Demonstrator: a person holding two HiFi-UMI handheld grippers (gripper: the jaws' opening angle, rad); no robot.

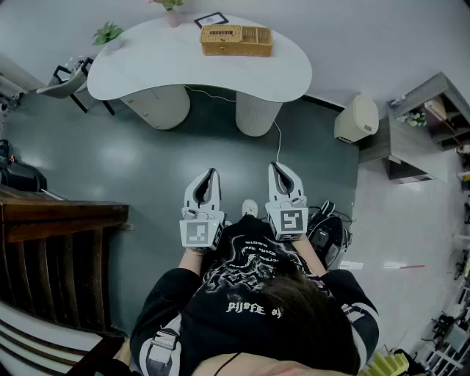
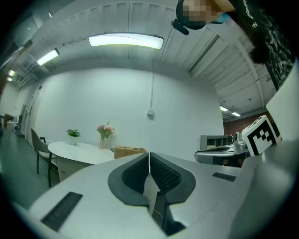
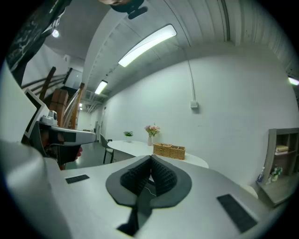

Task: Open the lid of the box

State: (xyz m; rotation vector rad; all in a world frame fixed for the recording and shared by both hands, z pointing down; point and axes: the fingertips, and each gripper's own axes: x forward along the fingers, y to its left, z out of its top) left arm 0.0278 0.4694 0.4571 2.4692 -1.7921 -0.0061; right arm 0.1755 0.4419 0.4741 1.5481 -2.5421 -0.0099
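— Whereabouts of the woven box (image 1: pixel 236 40)?

— On the white table (image 1: pixel 169 62), toward its far edge, just beside a dark frame (image 1: pixel 211 19). Well apart from both tongs. Looks shut, with the lid (image 1: pixel 220 33) down flat.

— And the tongs?

— Left gripper (image 1: pixel 212 173) clenched on nothing, held level. Right gripper (image 1: pixel 273 166) likewise clenched and empty, tipped slightly down. Both close to the body, across the floor (image 1: pixel 147 154) from the table.

— So, how to go about it?

— Walk up first. Spread one pair of jaws before reaching, not at the last instant. Look for the lid's free edge; cannot tell the hinge side from here. Steady the wicker body with the other gripper, since it is probably light and likely to slide along the tabletop. Lift slowly, following the hinge's arc.
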